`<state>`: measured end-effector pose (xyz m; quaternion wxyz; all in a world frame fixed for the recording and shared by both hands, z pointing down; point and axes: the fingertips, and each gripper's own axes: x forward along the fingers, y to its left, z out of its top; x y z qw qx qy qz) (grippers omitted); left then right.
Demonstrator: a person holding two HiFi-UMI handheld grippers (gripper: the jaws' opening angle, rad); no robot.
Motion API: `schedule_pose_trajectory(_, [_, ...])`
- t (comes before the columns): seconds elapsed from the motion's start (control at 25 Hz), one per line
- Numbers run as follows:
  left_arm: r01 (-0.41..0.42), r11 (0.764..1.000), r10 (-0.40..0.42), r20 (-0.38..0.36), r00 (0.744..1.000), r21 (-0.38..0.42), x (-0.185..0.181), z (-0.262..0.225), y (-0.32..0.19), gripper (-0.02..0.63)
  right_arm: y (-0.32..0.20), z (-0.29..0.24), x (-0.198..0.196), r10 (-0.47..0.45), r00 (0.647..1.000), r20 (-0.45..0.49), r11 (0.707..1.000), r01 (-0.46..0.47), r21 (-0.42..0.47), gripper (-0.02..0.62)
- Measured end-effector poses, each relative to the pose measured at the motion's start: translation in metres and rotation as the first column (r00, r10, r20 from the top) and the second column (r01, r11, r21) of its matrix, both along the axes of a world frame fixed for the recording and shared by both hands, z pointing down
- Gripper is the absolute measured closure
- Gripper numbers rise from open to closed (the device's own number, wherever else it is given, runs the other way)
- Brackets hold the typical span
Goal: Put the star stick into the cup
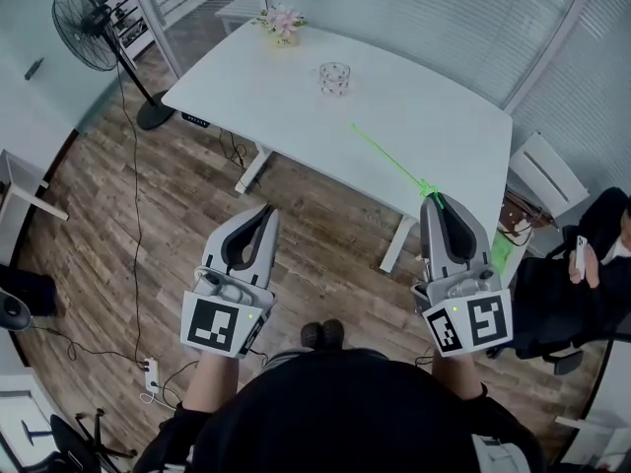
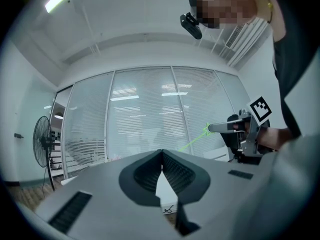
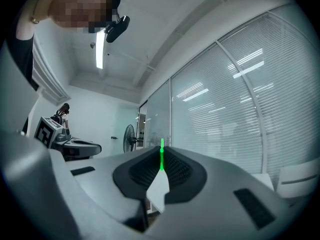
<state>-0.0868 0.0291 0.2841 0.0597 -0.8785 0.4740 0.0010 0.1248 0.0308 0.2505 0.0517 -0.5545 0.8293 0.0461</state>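
The thin green star stick (image 1: 389, 159) juts from my right gripper (image 1: 432, 199), which is shut on its near end, and slants up-left over the white table (image 1: 444, 136). In the right gripper view the stick (image 3: 161, 155) shows as a short green line pinched where the jaws meet (image 3: 161, 160). A clear glass cup (image 1: 335, 77) stands upright near the table's middle, well beyond the stick's tip. My left gripper (image 1: 264, 211) is shut with nothing in it, held over the wooden floor before the table; its jaws touch (image 2: 161, 153). From there the right gripper (image 2: 240, 129) and the stick (image 2: 196, 140) appear at right.
A small pot of pink flowers (image 1: 283, 23) sits at the table's far edge. A standing fan (image 1: 94, 33) is at the left, with cables and a power strip (image 1: 151, 371) on the floor. A seated person (image 1: 592, 264) and a white chair (image 1: 547, 170) are at right.
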Motion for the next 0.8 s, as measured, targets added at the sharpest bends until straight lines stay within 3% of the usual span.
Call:
schedule_pose_trajectory(0.6, [0.047, 0.999, -0.047, 0.003, 0.999, -0.018, 0.015, 0.012, -0.023, 0.594, -0.021, 0.003, 0.027, -0.020, 1.000, -0.001, 1.000, 0.020, 0.004, 0.574])
schedule_pose_trajectory(0.8, [0.051, 0.998, -0.051, 0.011, 0.999, -0.022, 0.017, 0.016, -0.046, 0.594, -0.042, 0.003, 0.047, 0.025, 0.999, 0.028, 1.000, -0.024, -0.004, 0.574])
